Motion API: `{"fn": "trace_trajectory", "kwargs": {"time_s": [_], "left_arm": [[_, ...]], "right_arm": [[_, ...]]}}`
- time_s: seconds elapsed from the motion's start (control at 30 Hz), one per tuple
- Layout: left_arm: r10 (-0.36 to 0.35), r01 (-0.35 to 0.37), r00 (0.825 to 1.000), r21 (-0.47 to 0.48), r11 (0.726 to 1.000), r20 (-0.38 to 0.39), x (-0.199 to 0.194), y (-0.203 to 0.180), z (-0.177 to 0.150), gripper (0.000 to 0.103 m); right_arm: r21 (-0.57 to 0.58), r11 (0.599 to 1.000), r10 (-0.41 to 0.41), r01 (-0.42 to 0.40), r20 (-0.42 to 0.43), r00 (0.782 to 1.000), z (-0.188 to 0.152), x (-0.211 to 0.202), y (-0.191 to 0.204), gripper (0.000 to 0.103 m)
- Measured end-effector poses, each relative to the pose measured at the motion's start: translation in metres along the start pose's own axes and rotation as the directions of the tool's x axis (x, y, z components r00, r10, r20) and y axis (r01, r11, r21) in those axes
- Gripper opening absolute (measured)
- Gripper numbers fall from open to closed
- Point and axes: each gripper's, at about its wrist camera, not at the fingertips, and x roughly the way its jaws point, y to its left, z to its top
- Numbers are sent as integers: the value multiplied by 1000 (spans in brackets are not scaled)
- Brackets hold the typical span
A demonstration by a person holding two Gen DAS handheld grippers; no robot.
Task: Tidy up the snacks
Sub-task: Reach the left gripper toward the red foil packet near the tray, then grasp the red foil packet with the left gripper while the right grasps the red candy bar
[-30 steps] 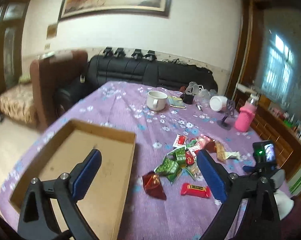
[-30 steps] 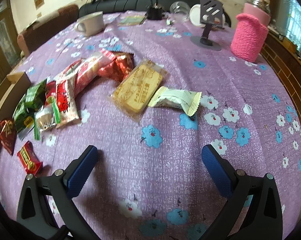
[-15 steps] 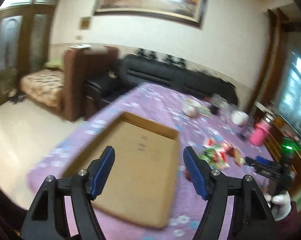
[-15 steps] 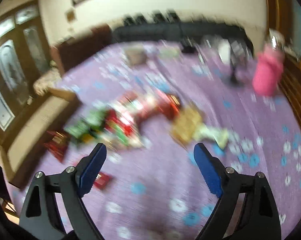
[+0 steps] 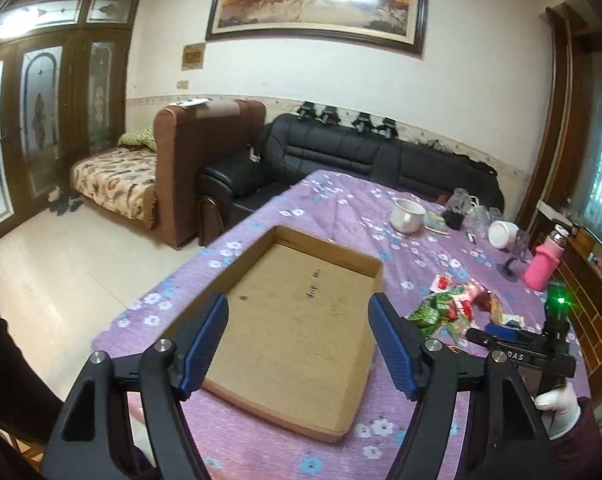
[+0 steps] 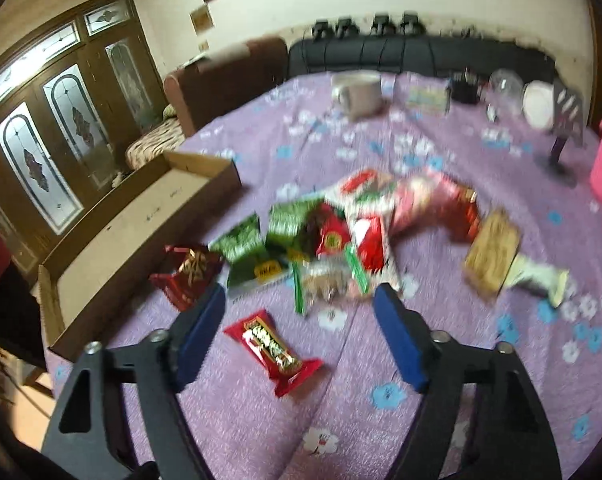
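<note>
The right gripper (image 6: 299, 318) is closing its jaws with nothing yet between them, hovering above a red candy bar (image 6: 272, 350) on the table (image 6: 481, 392). The left gripper (image 5: 299, 338) is standing part-open and empty over the cardboard tray (image 5: 375, 266). The tray is holding nothing and the snack pile (image 6: 353, 232) is lying beside it, so sorting appears not yet begun.
</note>
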Motion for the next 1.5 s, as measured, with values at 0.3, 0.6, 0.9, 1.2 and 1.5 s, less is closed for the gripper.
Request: {"fn": "trace_trajectory", "kwargs": {"time_s": [0.3, 0.6, 0.9, 1.2, 1.5], "left_arm": [[-229, 250, 961, 135, 959, -153, 41, -63, -23, 67], [-237, 312, 923, 229, 922, -303, 112, -117, -40, 67], [-147, 275, 902, 278, 920, -406, 169, -137, -47, 66], [-72, 217, 894, 288, 933, -442, 199, -144, -50, 65], [-101, 224, 906, 263, 939, -411, 187, -142, -49, 32]], "right_arm": [[-107, 991, 69, -78, -86, 994, -15, 8, 21, 66], [-204, 979, -28, -1, -138, 990, -21, 28, 37, 32], [-114, 993, -6, -9, -131, 991, -20, 18, 18, 22], [-80, 996, 20, -32, -143, 990, -21, 19, 13, 22], [-77, 996, 23, -34, -142, 990, -21, 17, 14, 22]]}}
